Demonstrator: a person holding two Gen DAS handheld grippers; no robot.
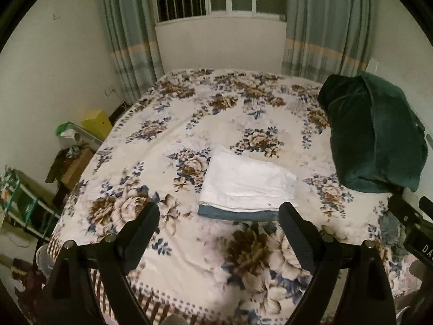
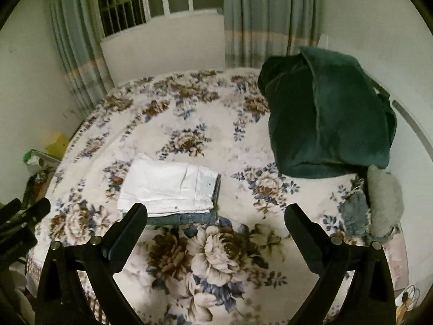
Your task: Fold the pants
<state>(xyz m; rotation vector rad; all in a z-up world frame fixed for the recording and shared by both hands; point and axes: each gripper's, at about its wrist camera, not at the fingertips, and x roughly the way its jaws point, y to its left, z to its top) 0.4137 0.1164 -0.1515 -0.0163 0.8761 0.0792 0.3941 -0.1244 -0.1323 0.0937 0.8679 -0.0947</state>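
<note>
Left gripper (image 1: 219, 216): jaws spread wide, holding nothing, raised above the bed's near edge.
Right gripper (image 2: 216, 216): likewise wide apart and empty.
White pants (image 2: 167, 187): folded flat on a folded denim pair (image 2: 186, 218), stacked mid-bed (image 1: 189, 108), likely to keep finished items together.
Green bundle (image 2: 327, 113): far right, well apart.

Left claw (image 1: 219, 214) and right claw (image 2: 216, 215) — both spread wide, gripping nothing.

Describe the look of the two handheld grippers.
Both the left gripper and right gripper are matte black, with two flat blocky fingers on angled struts fixed by silver round bolts. No cables or sleeves show.
</note>
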